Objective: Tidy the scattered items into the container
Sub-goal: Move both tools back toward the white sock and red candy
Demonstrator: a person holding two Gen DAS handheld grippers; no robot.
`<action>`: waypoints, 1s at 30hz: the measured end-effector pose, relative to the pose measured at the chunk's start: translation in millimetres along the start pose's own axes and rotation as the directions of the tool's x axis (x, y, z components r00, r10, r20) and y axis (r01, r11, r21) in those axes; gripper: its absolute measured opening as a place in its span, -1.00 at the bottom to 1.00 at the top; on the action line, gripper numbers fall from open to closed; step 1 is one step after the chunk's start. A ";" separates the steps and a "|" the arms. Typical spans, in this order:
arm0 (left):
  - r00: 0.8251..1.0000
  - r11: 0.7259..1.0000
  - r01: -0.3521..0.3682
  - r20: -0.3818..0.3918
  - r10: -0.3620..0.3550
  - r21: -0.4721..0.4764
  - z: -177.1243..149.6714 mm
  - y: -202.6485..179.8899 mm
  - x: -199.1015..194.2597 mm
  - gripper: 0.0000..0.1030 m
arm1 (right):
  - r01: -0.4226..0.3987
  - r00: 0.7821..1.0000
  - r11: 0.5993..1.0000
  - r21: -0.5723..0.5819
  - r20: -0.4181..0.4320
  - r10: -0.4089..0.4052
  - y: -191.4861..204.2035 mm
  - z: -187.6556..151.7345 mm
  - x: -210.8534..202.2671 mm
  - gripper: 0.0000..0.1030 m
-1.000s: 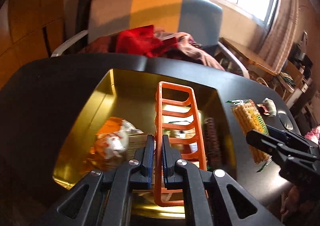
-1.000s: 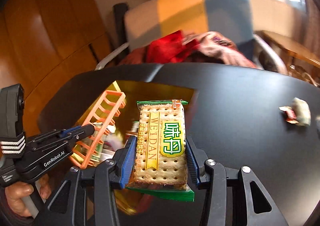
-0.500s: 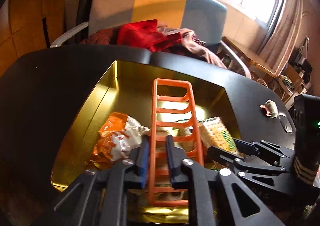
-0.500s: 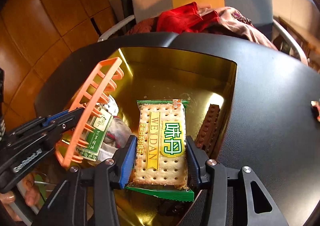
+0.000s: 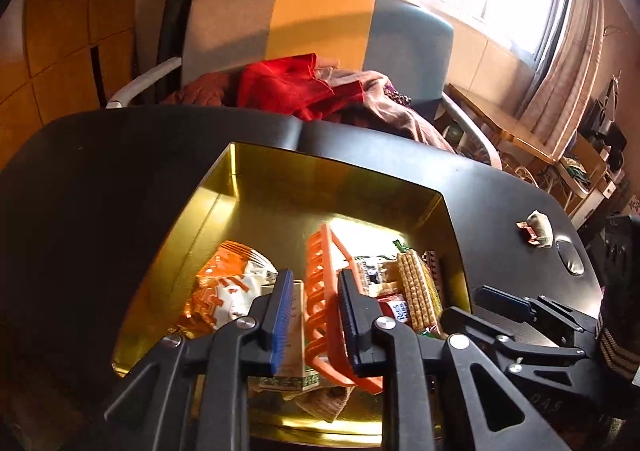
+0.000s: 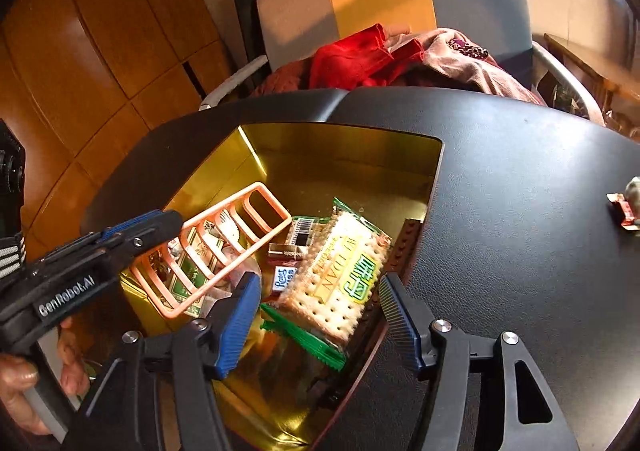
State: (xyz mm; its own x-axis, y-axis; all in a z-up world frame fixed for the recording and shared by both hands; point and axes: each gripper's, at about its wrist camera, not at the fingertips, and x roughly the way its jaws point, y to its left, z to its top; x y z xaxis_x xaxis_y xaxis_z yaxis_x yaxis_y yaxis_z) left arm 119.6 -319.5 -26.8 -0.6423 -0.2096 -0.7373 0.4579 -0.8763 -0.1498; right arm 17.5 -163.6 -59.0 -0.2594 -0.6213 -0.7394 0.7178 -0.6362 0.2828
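Dropped since 0.5 s ago: WEIDAN cracker packet [image 6: 340, 283], out of the right gripper [image 6: 320, 321] and now lying tilted inside the gold container [image 6: 340, 155], near-right end propped against the brown toothed strip [image 6: 408, 247] along the right wall. Right jaws spread wide and empty above it. Also tipped over: orange plastic rack [image 5: 324, 303], upright 0.5 s ago, now leaning across the box contents, resting on the green-and-white carton [image 6: 196, 263] and other wrappers. Left gripper [image 5: 312, 315] released as well, pads apart either side of the rack's near end; contact with the right pad hard to rule out from the left wrist view.

Still outside the container: 1 small wrapped sweet [image 5: 536, 231] on the black table [image 5: 100, 191], far right, well apart from the box. Orange-and-white snack bag [image 5: 228, 287] and a small blue-labelled sachet [image 6: 285, 278] already inside.

Risks from here, as judgement only:
- Snagging a rack rung on the left pad while withdrawing, lifting or flipping the rack back out over the near rim.
- Catching the packet's green crimped edge [image 6: 304, 339] with the right fingers on retreat, dragging it over the near-right corner.
- Pile sitting high and loose; nudging the rack likely to shift the wrappers beneath.
- Reaching right for the sweet with the left gripper close by: collision between the 2 tools.
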 end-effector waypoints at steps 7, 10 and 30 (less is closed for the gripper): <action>0.998 0.999 -0.008 0.065 0.005 0.037 -1.7 -18.3 -26.9 -0.30 | 0.003 0.999 0.999 0.052 0.046 -0.005 -17.8 -11.8 -25.2 0.23; 0.996 0.998 0.029 0.077 -0.034 0.063 3.1 -41.7 -31.7 -0.19 | 0.040 0.996 0.996 0.081 0.078 -0.046 -36.4 -19.7 -41.4 0.26; 0.966 0.921 0.250 -0.147 -0.214 0.299 0.7 -254.0 59.2 -0.13 | 0.285 0.918 0.804 0.521 0.094 -0.386 -267.4 -89.8 -149.1 0.43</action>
State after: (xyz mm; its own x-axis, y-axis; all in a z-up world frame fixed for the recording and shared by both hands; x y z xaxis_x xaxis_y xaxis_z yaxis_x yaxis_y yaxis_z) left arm -35.1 -109.6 -32.0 -0.6282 0.0488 -0.7765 0.0777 -0.9891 -0.1250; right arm -77.7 140.3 -79.3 -0.5760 -0.3678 -0.7300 0.1666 -0.9271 0.3356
